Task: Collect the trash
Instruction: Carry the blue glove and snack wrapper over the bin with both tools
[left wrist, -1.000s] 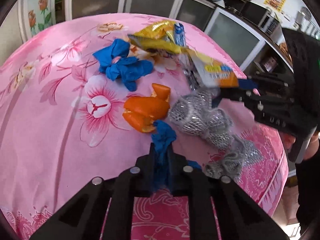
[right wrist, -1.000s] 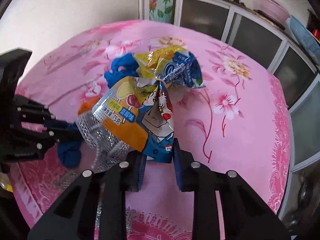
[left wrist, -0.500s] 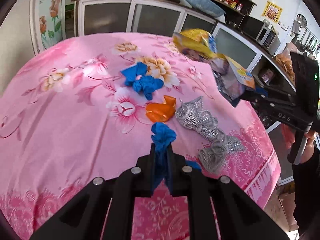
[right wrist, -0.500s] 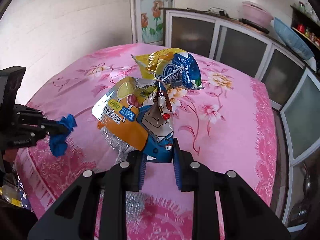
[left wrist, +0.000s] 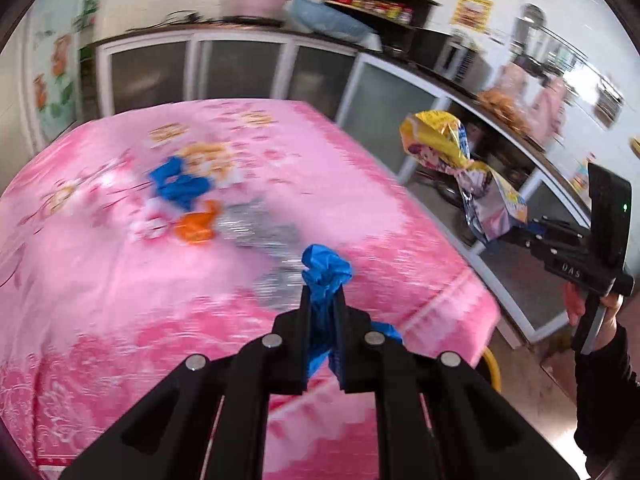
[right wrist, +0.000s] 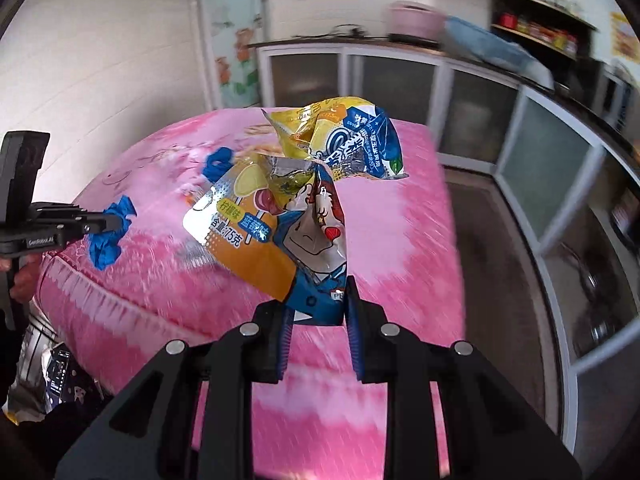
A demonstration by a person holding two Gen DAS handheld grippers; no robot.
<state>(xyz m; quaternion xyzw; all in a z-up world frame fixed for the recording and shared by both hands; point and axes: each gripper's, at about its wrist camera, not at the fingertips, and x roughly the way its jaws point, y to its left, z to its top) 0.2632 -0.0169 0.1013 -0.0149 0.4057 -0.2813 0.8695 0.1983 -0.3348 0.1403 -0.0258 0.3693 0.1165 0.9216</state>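
My left gripper (left wrist: 322, 312) is shut on a crumpled blue glove (left wrist: 325, 276) and holds it above the near edge of the pink flowered table (left wrist: 120, 272). It also shows in the right wrist view (right wrist: 112, 220). My right gripper (right wrist: 316, 312) is shut on yellow and blue snack wrappers (right wrist: 288, 220) held in the air off the table's right side; they also show in the left wrist view (left wrist: 464, 168). On the table lie another blue glove (left wrist: 178, 186), orange peel (left wrist: 196, 226) and crumpled silver foil (left wrist: 260, 236).
Grey-fronted cabinets (left wrist: 224, 76) run behind and to the right of the table. A yellow rim (left wrist: 494, 368) shows on the floor past the table's near right corner. A foil bag (right wrist: 40, 384) lies low at the left in the right wrist view.
Both grippers have pulled back and up from the table with their loads. The right gripper has carried the wrappers off past the table's right edge.
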